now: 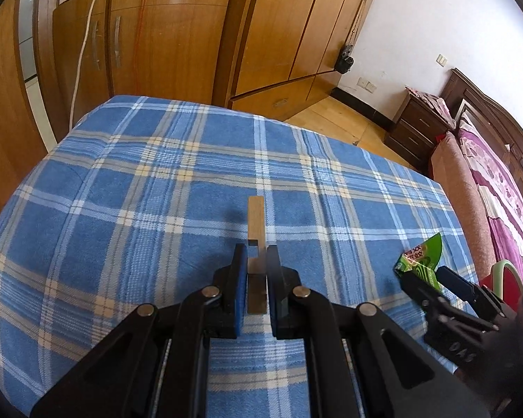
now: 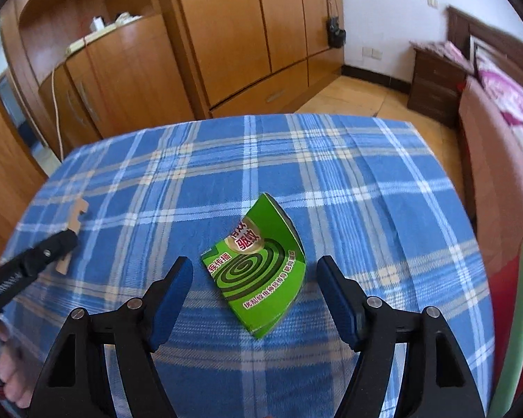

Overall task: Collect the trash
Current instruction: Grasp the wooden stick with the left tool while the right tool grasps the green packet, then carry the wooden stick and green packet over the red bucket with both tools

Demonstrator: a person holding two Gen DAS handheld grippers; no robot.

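Pointing away from left gripper (image 1: 256, 254), wooden strip (image 1: 255, 221)

A blue plaid cloth (image 1: 157, 181) covers the bench. Behind it stand a low wooden cabinet (image 1: 146, 41) with a white cable (image 1: 83, 52) hanging down its front, and a tall wardrobe (image 2: 247, 28). To the right, a dark nightstand (image 1: 415, 129) sits beside a bed (image 1: 495, 188) with pink bedding.
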